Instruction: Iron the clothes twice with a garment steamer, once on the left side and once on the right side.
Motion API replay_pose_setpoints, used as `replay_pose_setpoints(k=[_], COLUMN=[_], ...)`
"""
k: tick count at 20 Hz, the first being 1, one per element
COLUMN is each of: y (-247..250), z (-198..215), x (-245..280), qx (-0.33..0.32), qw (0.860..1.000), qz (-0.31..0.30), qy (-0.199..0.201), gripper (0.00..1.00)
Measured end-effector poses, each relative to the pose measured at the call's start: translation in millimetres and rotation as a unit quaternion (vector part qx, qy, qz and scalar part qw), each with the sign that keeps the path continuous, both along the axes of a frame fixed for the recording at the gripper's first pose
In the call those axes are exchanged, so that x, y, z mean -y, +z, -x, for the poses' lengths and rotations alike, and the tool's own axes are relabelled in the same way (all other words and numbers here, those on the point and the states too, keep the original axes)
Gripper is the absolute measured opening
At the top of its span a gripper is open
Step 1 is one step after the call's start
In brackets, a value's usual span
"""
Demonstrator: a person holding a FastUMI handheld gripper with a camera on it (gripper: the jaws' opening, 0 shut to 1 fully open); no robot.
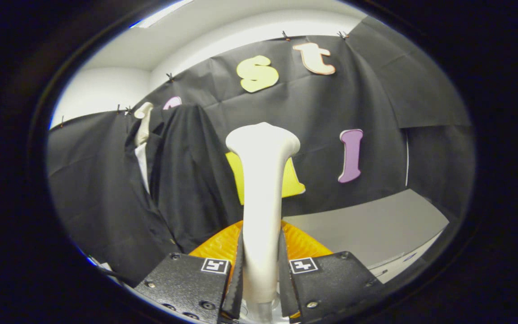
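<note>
A dark jacket [173,180] hangs on a pale mannequin form [143,130] against the booth's black wall, off to the left beyond the fingers, with a grey table [367,229] lying to the right. The white steamer [261,198] stands upright between the fingers, its flared head rising ahead of them over an orange base [304,245]. The gripper [261,281] is clamped on the steamer's handle, both fingers pressing its sides.

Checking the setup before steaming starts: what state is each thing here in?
Gripper: shut on the garment steamer's handle.
Garment steamer: upright between the fingers, head up, no steam visible.
Dark garment: hanging on a white hanger, front open, beyond the fingers and apart from the steamer.
</note>
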State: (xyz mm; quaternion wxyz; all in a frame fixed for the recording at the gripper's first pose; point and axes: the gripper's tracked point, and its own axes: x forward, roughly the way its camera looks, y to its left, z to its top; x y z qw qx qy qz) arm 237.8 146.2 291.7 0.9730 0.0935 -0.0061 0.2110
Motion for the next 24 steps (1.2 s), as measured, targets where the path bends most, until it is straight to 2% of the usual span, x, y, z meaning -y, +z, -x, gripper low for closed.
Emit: replay_pose_setpoints(k=[7, 13, 19, 24], y=[55.6, 90.9, 95.2, 77.6], z=[38.6, 53.1, 55.8, 49.4], x=[-89.0, -159.4, -201.4, -207.0], qx=[0.057, 0.093, 0.096, 0.081], qw=[0.998, 0.995, 0.994, 0.995], qz=[-0.003, 0.003, 0.019, 0.031], qy=[0.024, 0.044, 0.055, 0.053], gripper=[0.36, 0.36, 0.36, 0.36])
